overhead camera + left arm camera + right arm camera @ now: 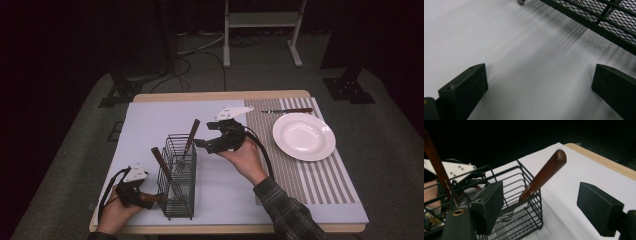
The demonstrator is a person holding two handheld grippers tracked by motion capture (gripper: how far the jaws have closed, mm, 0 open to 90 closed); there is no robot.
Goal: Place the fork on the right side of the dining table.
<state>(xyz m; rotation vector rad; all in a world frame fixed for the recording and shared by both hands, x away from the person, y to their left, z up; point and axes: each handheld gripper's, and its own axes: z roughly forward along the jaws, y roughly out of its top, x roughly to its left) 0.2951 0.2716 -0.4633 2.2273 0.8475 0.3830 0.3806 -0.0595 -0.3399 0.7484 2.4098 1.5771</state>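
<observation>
While left tongs (150, 198), apart, brace wire caddy (178, 176) at seven o'clock, bring right tongs (199, 143), apart, squarely around wooden utensil handle (543, 175); then close, lift straight.

A rack (178, 175) is set left of centre on the table (220, 96), with two utensils (189, 140) in it. A plate (303, 136) is placed far right, a knife (287, 110) behind it.

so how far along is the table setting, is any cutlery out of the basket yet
Looks done: a knife lies beyond the plate on the striped mat. In hand: nothing; the right gripper is open near a wooden handle in the wire basket. Left: that piece and a second handle. The left gripper is open beside the basket.
</observation>
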